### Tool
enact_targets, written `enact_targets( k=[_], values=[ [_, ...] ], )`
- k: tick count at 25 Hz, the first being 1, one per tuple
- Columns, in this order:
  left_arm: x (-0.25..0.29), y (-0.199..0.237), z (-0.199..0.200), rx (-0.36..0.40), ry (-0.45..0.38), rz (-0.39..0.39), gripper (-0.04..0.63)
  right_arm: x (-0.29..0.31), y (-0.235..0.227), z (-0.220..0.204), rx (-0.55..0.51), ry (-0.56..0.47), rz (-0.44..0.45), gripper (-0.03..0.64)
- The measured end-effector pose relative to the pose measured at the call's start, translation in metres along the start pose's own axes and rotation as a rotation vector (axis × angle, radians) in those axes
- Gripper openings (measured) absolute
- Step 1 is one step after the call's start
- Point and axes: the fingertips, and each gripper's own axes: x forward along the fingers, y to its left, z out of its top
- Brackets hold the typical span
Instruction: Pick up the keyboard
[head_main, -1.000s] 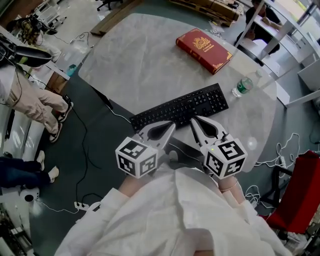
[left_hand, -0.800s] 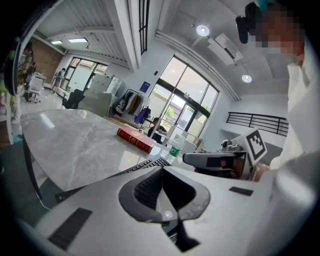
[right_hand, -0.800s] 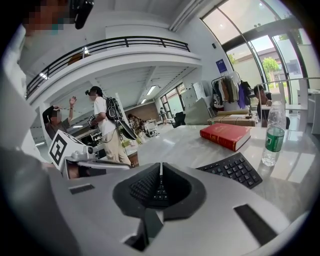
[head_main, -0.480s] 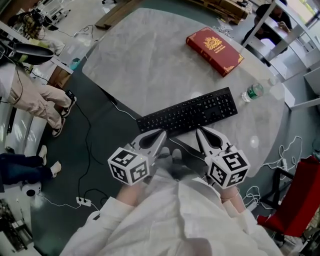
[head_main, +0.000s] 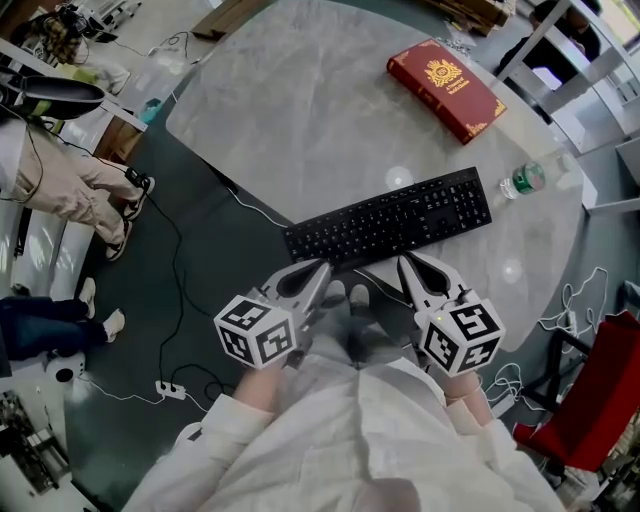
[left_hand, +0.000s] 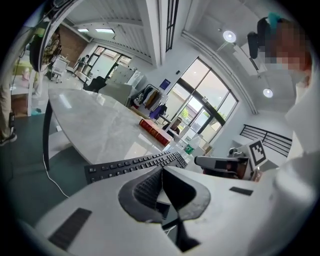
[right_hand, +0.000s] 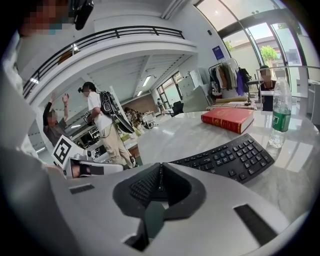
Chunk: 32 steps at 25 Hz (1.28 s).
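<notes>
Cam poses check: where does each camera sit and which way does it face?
Head view: on the person's head, steeply down at the black keyboard on the grey marble table; left gripper, right gripper, white sleeves show.
Left gripper view: on that gripper, along its shut jaws toward the keyboard; right gripper shows.
Right gripper view: same, mirrored; left gripper shows.
Shared: all see keyboard and red hardcover book.

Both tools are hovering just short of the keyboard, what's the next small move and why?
Probably open both: the left tool and right tool are shut and empty, just short of the near edge of the black keyboard, so they cannot clamp it yet.
</notes>
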Motion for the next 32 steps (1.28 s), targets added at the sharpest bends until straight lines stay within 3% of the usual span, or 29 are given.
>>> enact_targets(
  k=[7, 23, 28, 32],
  values=[
    [-0.004, 0.021, -0.016, 0.012, 0.061, 0.008, 0.015, 0.008, 0.002, -0.015, 0.017, 0.036, -0.009, 0.037],
    [-0.011, 0.074, -0.037, -0.109, 0.008, 0.129, 0.018, 0.023, 0.003, -0.043, 0.032, 0.102, 0.002, 0.037],
    [-0.004, 0.075, -0.038, -0.123, 0.004, 0.126, 0.105, 0.024, 0.0, -0.05, 0.039, 0.123, 0.002, 0.037],
    [-0.006, 0.094, -0.042, -0.168, -0.012, 0.202, 0.162, 0.024, -0.002, -0.053, 0.05, 0.127, -0.006, 0.037]
  ],
)
